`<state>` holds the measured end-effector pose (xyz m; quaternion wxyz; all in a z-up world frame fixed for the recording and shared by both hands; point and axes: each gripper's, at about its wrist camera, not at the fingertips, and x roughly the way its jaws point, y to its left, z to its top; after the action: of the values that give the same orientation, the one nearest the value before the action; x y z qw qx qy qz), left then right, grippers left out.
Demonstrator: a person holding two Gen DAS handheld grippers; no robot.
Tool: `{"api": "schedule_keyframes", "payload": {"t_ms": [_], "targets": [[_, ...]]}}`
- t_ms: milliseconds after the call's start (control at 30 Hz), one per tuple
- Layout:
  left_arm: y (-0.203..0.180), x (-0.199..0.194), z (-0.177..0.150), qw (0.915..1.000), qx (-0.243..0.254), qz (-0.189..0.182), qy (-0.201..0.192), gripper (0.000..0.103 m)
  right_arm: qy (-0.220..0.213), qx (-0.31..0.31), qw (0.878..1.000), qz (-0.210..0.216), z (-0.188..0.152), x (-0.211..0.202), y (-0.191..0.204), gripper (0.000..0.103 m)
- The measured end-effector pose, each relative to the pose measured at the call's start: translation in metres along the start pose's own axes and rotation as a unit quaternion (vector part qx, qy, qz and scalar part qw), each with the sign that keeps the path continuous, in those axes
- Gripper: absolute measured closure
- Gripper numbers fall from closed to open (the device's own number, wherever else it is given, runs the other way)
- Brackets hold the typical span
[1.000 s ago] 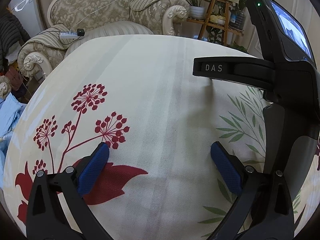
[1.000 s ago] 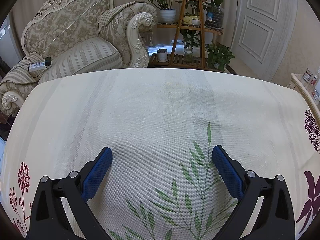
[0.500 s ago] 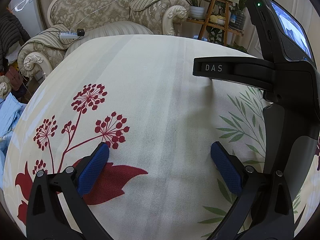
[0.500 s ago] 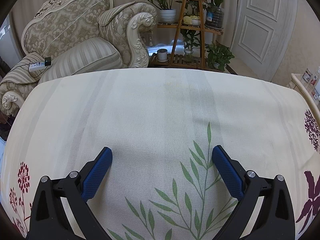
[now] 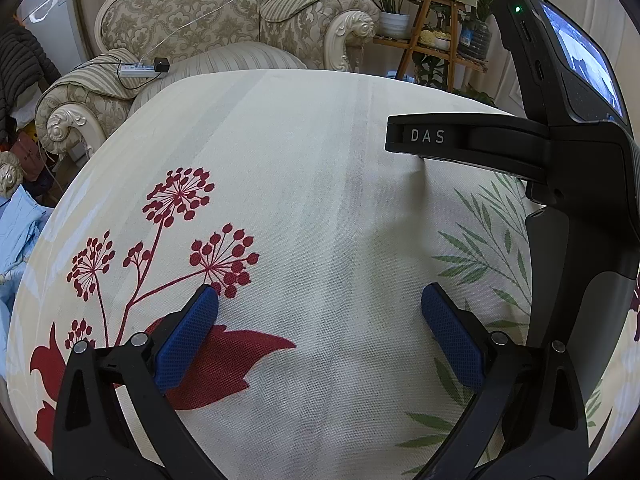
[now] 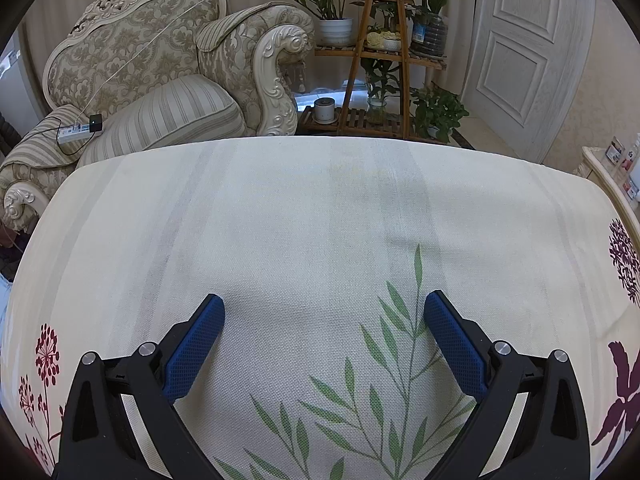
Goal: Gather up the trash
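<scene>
Left wrist view: the left hand-held gripper (image 5: pixel 320 312) hovers spread and empty over a floral-clothed bench (image 5: pixel 304 152), the right hand-held gripper (image 5: pixel 500 144) alongside. Right wrist view: its fingers spread too, with no trash visible; the search likely comes first.

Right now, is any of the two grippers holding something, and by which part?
Nothing is held. The left gripper and the right gripper both have their jaws wide apart over the tablecloth.
</scene>
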<state>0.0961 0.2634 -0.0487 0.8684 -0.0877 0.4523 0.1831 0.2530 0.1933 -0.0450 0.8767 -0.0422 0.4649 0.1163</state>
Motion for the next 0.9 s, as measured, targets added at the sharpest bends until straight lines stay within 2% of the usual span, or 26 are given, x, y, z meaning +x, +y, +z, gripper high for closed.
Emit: {"api": "schedule_keyframes", "payload": {"t_ms": [900], "targets": [[-0.0002, -0.0001, 0.0001, 1.0, 0.0, 0.0, 0.0, 0.004, 0.0, 0.0, 1.0, 0.0, -0.0008, -0.0002, -0.0005, 0.005]]}}
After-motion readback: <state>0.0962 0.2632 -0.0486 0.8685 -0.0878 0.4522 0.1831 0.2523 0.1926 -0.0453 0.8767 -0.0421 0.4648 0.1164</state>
